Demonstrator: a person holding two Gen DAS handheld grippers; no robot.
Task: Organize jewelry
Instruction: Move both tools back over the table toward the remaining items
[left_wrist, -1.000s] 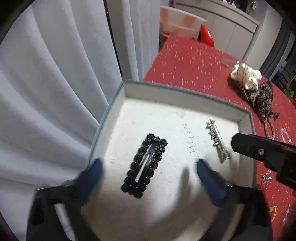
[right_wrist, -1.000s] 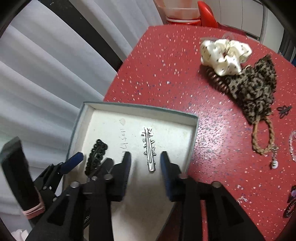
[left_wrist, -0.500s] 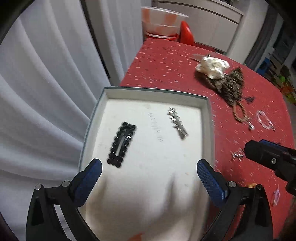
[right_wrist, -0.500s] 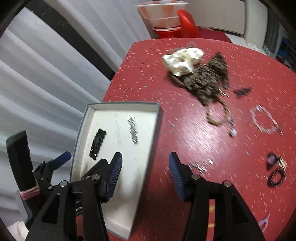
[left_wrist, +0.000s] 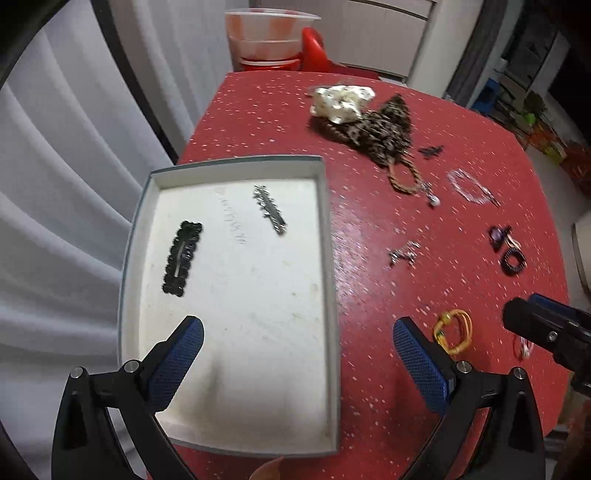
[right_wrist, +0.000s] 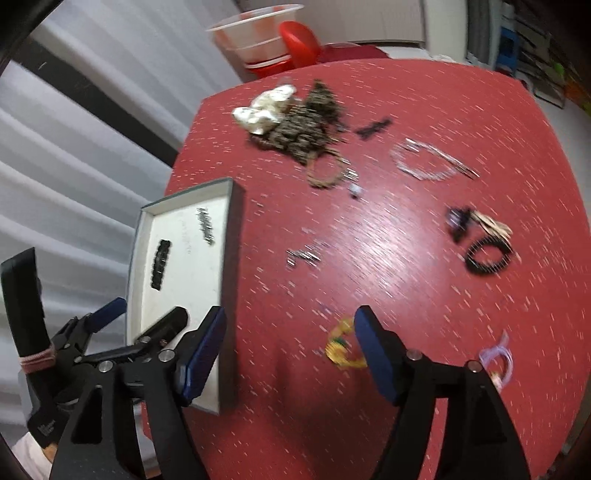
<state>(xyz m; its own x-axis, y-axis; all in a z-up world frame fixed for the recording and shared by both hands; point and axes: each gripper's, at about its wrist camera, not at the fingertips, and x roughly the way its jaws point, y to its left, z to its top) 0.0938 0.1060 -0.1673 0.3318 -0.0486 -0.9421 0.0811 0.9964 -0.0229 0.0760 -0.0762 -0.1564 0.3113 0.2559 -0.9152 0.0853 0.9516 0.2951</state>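
— While both grippers hang over the red tabletop (left_wrist: 369, 266), what lies in the box?

— The shallow white box (left_wrist: 328, 258) sits at the tabletop's left edge, and two hair clips lie flat inside: a black beaded clip (left_wrist: 181, 257) on the left and a silver clip (left_wrist: 269, 210) further back, apart from each other.

— And the fingers?

— The left gripper (left_wrist: 297, 363) has its blue-padded fingers (left_wrist: 175, 363) wide apart with nothing between them, one over the box floor, the other over bare tabletop. The right gripper (right_wrist: 290, 356) is opening, its fingers also empty; one pad sits above the box's near corner.

— What is loose outside the box?

— A yellow hair tie (right_wrist: 341, 345) lies just beside the right gripper's right finger. Further out are a small silver piece (right_wrist: 303, 255), a black coil tie (right_wrist: 485, 254), a silver bracelet (right_wrist: 424, 162), and, at the far side, a cream scrunchie (left_wrist: 341, 99) touching a leopard-print scrunchie (left_wrist: 384, 129). The right view is blurred, so finer detail there I cannot tell.
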